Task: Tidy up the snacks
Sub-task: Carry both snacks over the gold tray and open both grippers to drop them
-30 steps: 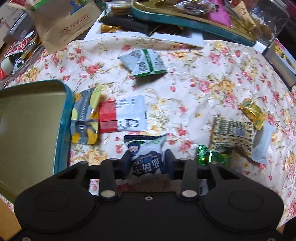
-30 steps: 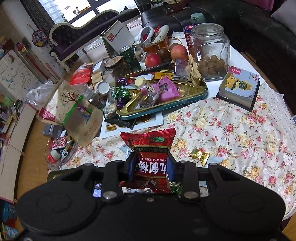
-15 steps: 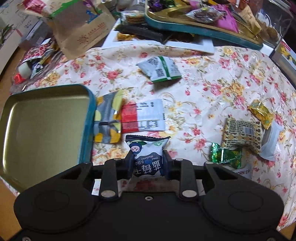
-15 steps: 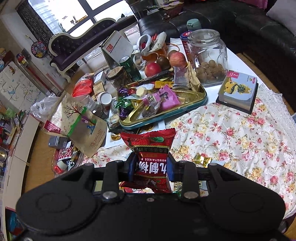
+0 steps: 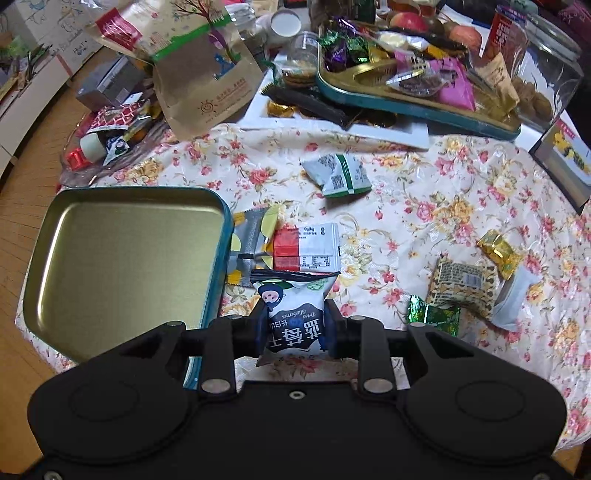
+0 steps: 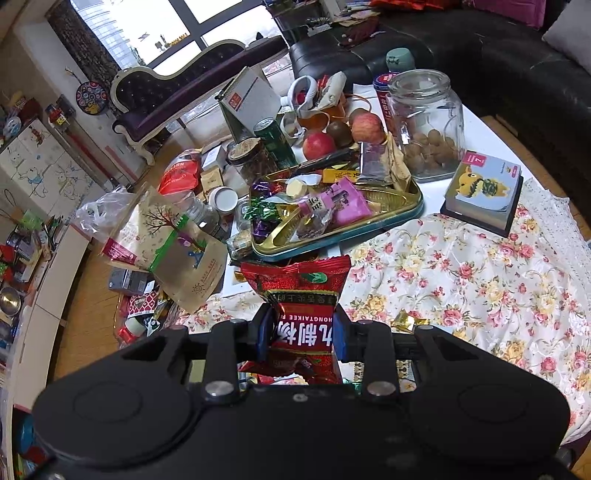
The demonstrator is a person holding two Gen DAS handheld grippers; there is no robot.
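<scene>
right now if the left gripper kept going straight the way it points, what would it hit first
Probably the red and white packet just beyond the blueberry packet that the left gripper holds; depth is unclear.

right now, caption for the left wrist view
Left tool grips a blueberry snack packet beside the open teal tin.

Wood floor; daylit window; purple chaise; black leather sofa.

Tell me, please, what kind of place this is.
Most likely a home living room: a black sofa and a chaise by a window, plus a table under a floral cloth.
</scene>
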